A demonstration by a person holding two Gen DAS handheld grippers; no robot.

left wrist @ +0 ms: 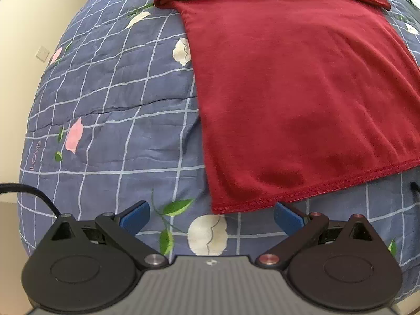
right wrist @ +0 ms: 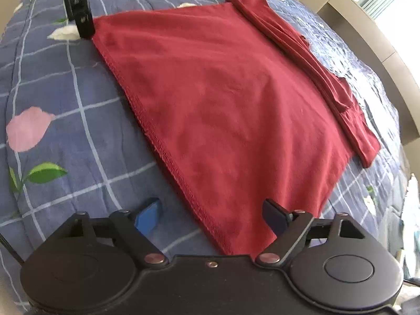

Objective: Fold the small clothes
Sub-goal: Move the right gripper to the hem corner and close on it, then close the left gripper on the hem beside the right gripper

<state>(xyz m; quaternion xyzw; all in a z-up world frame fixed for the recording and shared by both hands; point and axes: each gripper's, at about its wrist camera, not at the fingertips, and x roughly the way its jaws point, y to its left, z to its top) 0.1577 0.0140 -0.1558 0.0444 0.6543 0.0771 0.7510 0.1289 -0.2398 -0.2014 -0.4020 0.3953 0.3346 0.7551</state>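
Your right wrist view catches the other tool's black finger [right wrist: 80,8] standing at the far hem corner; your left view misses that. The red garment [left wrist: 302,92] lies flat on the blue checked floral quilt [left wrist: 105,99], sleeves folded in, stitched hem nearest you. Left gripper [left wrist: 211,216] is spread wide over the corner, and the right gripper [right wrist: 210,214] is spread too, straddling the other hem corner without pinching.
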